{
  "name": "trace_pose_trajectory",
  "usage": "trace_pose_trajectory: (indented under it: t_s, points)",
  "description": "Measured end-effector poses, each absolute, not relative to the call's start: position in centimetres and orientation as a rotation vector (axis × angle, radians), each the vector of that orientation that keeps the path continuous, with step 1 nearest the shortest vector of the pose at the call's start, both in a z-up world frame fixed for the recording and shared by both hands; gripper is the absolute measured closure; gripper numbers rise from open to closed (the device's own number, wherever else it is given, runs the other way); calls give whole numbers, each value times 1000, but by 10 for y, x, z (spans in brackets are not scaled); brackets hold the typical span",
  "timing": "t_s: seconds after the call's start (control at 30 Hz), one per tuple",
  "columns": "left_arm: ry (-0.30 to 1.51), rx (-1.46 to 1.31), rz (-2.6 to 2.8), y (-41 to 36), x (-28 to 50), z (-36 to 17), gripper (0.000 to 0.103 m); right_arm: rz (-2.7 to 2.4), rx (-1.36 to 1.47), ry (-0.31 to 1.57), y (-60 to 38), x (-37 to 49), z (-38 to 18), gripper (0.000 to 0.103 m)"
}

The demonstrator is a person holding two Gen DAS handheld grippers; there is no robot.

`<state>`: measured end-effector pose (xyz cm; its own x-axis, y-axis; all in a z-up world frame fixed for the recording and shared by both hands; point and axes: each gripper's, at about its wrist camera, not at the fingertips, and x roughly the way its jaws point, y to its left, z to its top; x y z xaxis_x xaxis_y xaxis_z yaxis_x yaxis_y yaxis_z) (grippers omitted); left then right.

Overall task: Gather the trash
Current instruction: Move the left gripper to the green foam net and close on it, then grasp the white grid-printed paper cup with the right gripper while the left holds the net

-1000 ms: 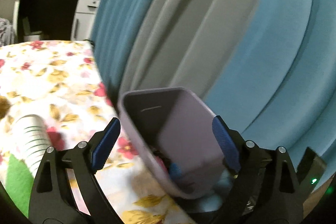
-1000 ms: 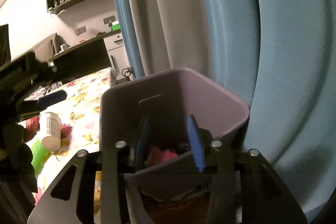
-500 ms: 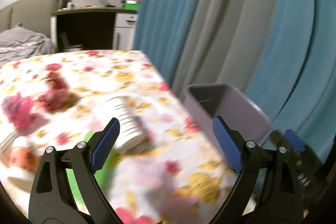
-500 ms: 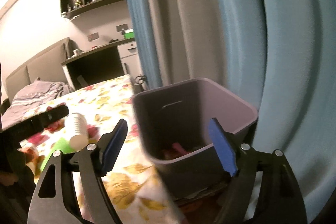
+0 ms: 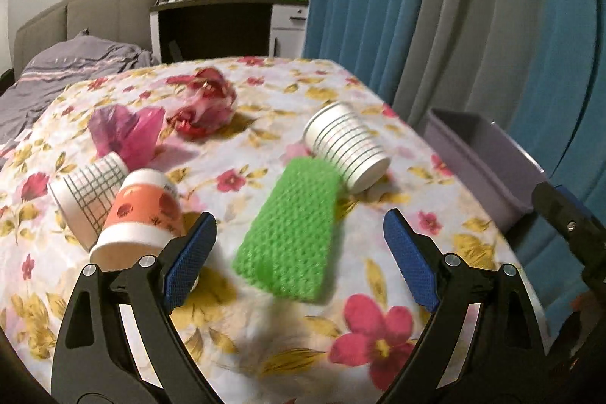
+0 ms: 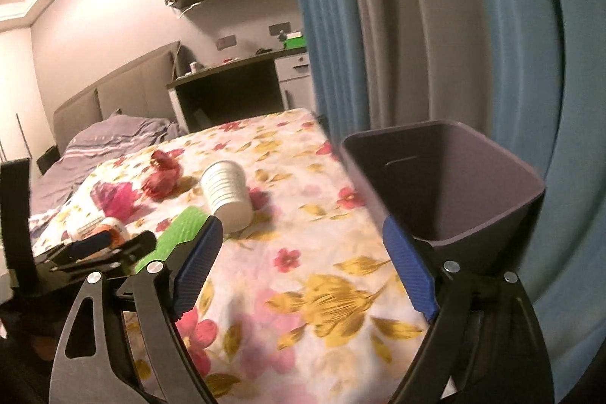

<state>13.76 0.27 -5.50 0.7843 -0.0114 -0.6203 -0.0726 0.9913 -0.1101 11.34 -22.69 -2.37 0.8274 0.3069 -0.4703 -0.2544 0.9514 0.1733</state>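
Both claws spread wide and holding nothing over a floral tabletop (image 5: 265,328) strewn with trash, a purple bin (image 6: 454,192) at its right edge.

The left view shows the litter plainly: a green sponge (image 5: 291,233) between the left claw (image 5: 299,262) fingers but untouched, a striped cup (image 5: 346,146) on its side just beyond it, a checked cup (image 5: 89,192) and an orange cup (image 5: 140,214) touching at the left, a pink wrapper (image 5: 128,131) and a red crumpled bag (image 5: 206,105) farther back. Only the bin's rim shows there. The right view looks into the bin, but its bottom is hidden behind the near wall, so its contents cannot be told. The right claw (image 6: 303,269), whose jaws have just been opening, has only cloth between them.
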Motion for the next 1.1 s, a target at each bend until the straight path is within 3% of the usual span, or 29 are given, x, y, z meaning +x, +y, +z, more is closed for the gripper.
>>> trace_pose_trajectory:
  t_s: [0.5, 0.7, 0.87, 1.03, 1.1]
  points:
    - [785, -129, 28, -2, 172, -83, 16, 334, 54, 539, -199, 135, -22, 19]
    - [844, -157, 8, 1, 180, -91, 41, 366, 29, 562, -184, 147, -25, 19]
    - [844, -179, -1, 5, 180, -92, 56, 380, 17, 580, -175, 159, -26, 19]
    - [813, -185, -19, 8, 176, -87, 85, 390, 0, 607, -166, 172, -31, 20]
    - [791, -214, -35, 12, 171, -81, 90, 393, -7, 620, -161, 178, -35, 20]
